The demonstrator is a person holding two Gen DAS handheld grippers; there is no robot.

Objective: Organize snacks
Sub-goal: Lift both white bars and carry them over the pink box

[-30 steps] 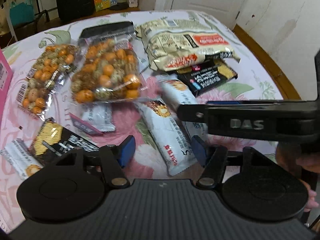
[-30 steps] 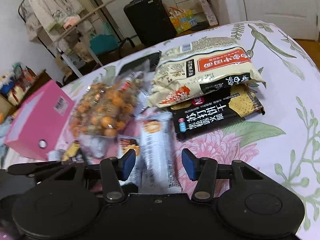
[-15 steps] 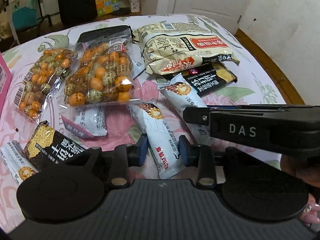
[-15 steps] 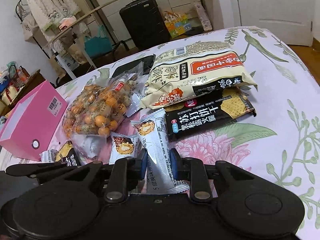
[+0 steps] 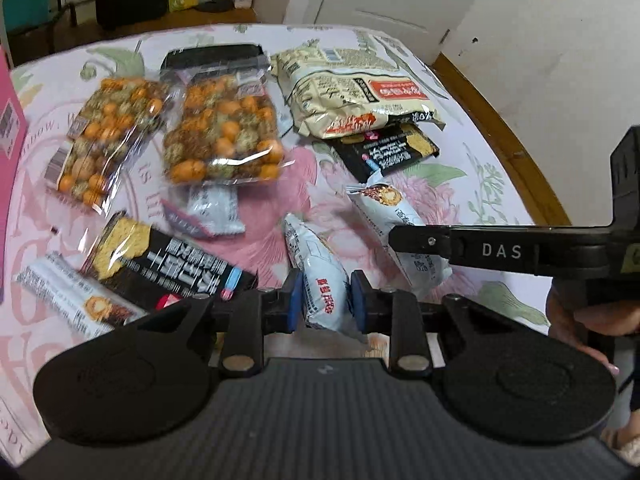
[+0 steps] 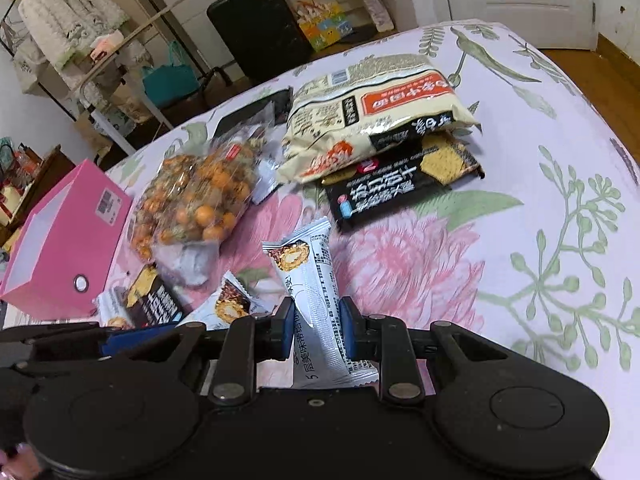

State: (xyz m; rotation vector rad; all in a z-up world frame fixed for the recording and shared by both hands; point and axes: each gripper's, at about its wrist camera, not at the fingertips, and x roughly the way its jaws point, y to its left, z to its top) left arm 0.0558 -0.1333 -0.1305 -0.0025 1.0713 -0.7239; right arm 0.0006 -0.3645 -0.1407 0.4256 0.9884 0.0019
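Pink box [image 6: 60,236]: it stands open at the far left of the flowered tablecloth [image 6: 560,184], well apart from both held packets. It is the only container in sight, so it is the likely place for the snacks.
Loose snacks: two clear bags of orange and green coated nuts [image 5: 224,140] lie in the middle. A black cracker packet [image 5: 160,264] and a white snack bar [image 5: 76,300] lie near the left edge. A large cream bag [image 6: 372,116] rests partly on another black cracker packet [image 6: 404,184] at the back right.
Left gripper [image 5: 322,302]: its jaws have just been closing and are now clamped on the lower part of a white wafer packet [image 5: 320,276]. The packet's far end tilts up off the cloth.
Right gripper [image 6: 316,326]: it is pinched tight on a second white wafer packet [image 6: 316,292], gripped around its middle. The packet stands nearly upright between the blue pads, its printed top end in the air.
Step in hand: the pickup. Both matching packets are gripped and coming off the cloth, with nothing sorted yet as far as these views show.
Hedge: motion blur at the lower edge of the left view makes it hard to tell whether that packet's near end is clear of the cloth.
Next move: lifting both packets clear, then carrying them leftward over the nut bags toward the box or a shared pile. The two tools sit close together, so they need room to avoid knocking each other.
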